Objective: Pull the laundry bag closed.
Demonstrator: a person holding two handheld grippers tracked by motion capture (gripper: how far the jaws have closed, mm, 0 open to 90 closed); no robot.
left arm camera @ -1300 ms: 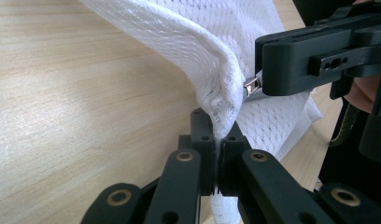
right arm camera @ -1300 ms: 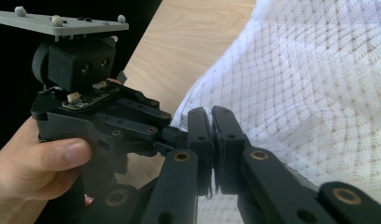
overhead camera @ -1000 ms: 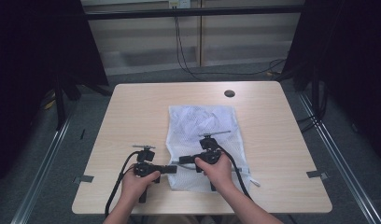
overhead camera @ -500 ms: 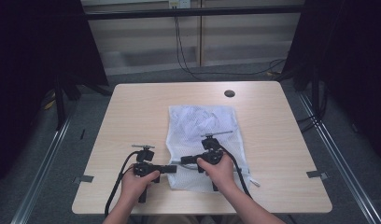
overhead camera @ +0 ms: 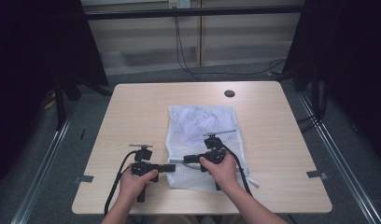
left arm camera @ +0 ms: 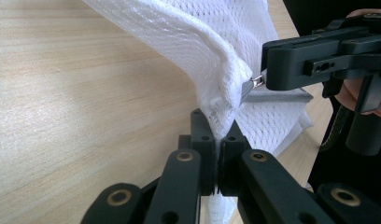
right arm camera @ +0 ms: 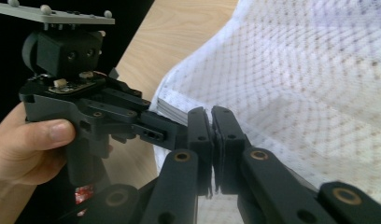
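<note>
1. A pale wooden table (overhead camera: 132,112) stands in a dim room with dark curtains at both sides, a low wall panel behind it and cables hanging down that panel.
2. Far from both claws, near the table's back edge, sits a small dark round disc (overhead camera: 229,93).
3. On the left, the person's left hand (overhead camera: 135,184) holds the left gripper (overhead camera: 172,168) level, its tips pointing toward the other claw.
4. In the left gripper view, its jaws are pressed together on the near-left edge of the white mesh bag (left arm camera: 198,42), and the pinched fabric rises up out of the tips in a fold.
5. The bag (overhead camera: 202,135) lies flat on the table, spread away from both claws toward the far edge, with bunched cloth visible inside its far half.
6. Just right of the left claw's tips, almost touching them, the right gripper (overhead camera: 186,159) points back at it, held by the right hand (overhead camera: 221,168), which is above the bag's near end.
7. The right gripper (left arm camera: 265,74) is closed on the bag's small metal zipper pull (left arm camera: 257,80), right beside the fold that the left claw clamps.
8. In the right gripper view, its own jaws meet with hardly a gap, and the mesh fills the space to their right.
9. A black cable trails from each gripper back toward the person.
</note>
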